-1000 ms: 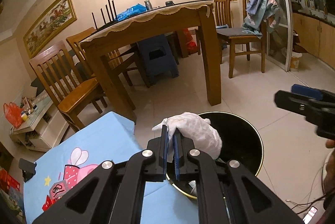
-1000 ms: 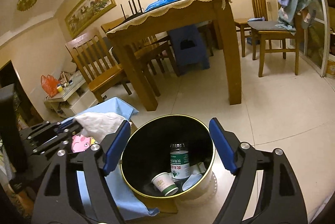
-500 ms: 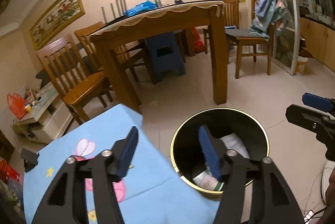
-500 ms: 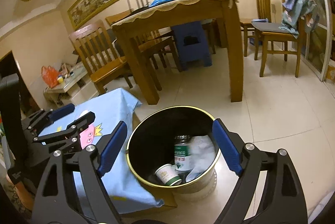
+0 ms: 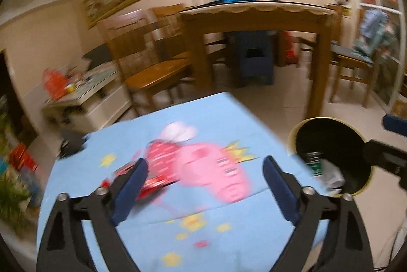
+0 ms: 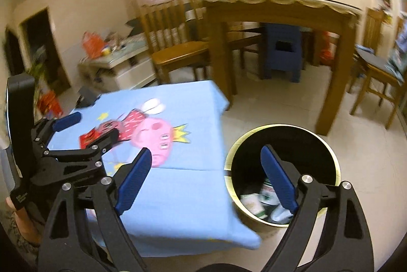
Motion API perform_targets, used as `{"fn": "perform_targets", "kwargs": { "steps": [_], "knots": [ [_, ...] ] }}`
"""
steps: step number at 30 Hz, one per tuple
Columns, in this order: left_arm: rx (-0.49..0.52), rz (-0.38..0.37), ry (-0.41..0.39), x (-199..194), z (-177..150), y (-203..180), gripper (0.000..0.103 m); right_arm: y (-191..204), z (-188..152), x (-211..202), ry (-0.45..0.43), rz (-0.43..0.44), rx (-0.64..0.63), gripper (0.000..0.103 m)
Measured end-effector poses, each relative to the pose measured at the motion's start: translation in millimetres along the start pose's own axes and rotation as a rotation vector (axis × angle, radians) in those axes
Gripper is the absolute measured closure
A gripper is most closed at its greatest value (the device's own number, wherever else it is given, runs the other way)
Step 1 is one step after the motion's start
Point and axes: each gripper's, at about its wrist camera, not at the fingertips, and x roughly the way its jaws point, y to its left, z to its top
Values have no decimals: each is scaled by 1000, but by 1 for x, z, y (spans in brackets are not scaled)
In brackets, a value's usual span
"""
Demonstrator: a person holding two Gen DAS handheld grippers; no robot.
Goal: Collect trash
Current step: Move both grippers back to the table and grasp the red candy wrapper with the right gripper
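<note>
A black bin with a gold rim (image 5: pixel 330 155) (image 6: pixel 282 170) stands on the floor right of a low table with a blue cartoon cloth (image 5: pixel 178 185) (image 6: pixel 178 145). In the bin lie a white tissue, a green-labelled bottle (image 5: pixel 314 162) and a paper cup (image 6: pixel 250 200). A red wrapper (image 5: pixel 150 183) (image 6: pixel 89 138) lies on the cloth. My left gripper (image 5: pixel 203 185) is open and empty above the cloth, the wrapper by its left finger. It also shows in the right wrist view (image 6: pixel 89 129). My right gripper (image 6: pixel 206 180) is open and empty over the table's edge and the bin.
A wooden dining table (image 5: pixel 254 15) with chairs (image 5: pixel 152 68) and a blue stool (image 5: pixel 254 58) stands behind. A white low cabinet (image 5: pixel 84 104) with clutter is at left. A small black object (image 5: pixel 72 145) sits on the cloth's far left corner. Tiled floor surrounds the bin.
My left gripper opened and dropped the white tissue into the bin, then swung left over the blue cloth towards the red wrapper. My right gripper shifted left too, staying open.
</note>
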Motion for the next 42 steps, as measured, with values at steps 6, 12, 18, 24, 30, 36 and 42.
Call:
{"fn": "perform_targets", "kwargs": {
  "steps": [6,12,18,24,30,36,42],
  "knots": [
    [-151,215,112,12,-52,119,7,93,9,52,68,60,-206,11],
    [-287,350,142,0,-85,210,7,148,25,128,147,171,-296,13],
    [-344,341,169,-1,-102,238,7,197,27,188,231,236,-367,23],
    [-363,309,200,9,-115,244,7,212,23,231,298,274,-330,42],
    [-387,259,214,22,-112,245,7,218,14,226,377,344,-355,93],
    [-402,140,230,41,-90,237,7,171,-12,174,395,389,-268,97],
    [-275,-68,257,75,-60,209,7,93,-25,132,354,376,-89,97]
  ]
}}
